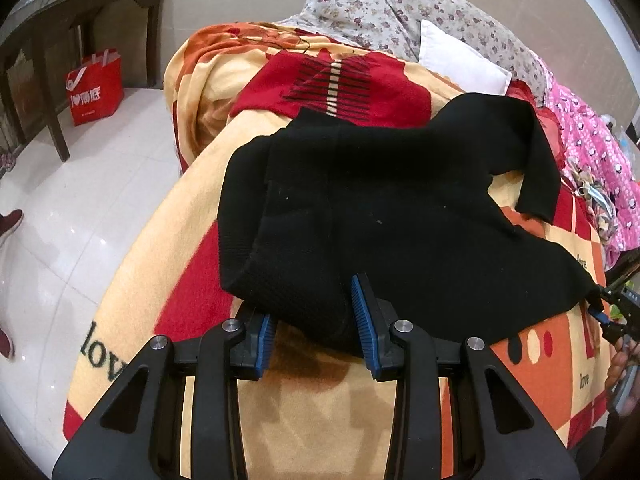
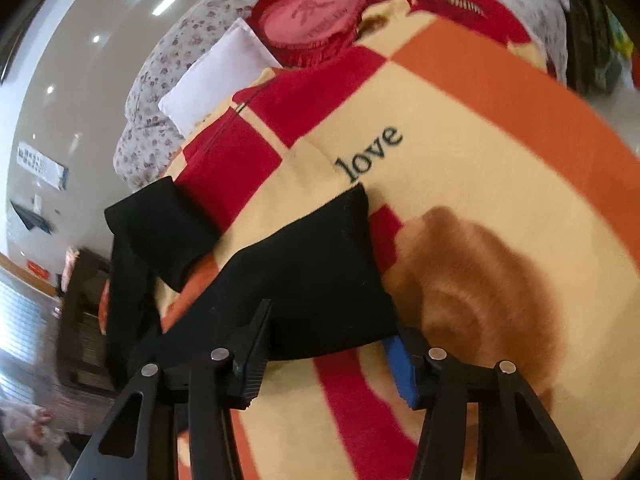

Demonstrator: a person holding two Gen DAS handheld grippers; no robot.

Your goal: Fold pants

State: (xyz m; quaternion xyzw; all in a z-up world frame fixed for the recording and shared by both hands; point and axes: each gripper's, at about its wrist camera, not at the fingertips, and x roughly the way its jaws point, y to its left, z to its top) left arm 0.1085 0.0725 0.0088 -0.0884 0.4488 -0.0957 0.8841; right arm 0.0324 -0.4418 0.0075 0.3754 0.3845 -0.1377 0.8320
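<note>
While the black pants (image 1: 360, 200) are spread on the blanket (image 1: 160, 240), one corner is pinched by the left gripper (image 1: 316, 320); another sits between the right gripper's (image 2: 328, 356) unclosed jaws and could be missed.

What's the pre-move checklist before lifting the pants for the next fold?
1. Left gripper on the fabric: ok, a bunched edge of the black pants sits between its jaws and looks pinched.
2. Right gripper on the fabric: cannot tell, a pant end lies between the jaws, but pad contact is not clear.
3. Both grippers on the same garment: ok, the left wrist view shows the right gripper at the pants' far corner.
4. Pants laid flat: not ok, one narrow strip curls off to the side.
5. Room on the blanket for the fold: ok, open blanket beyond the pant end.
</note>
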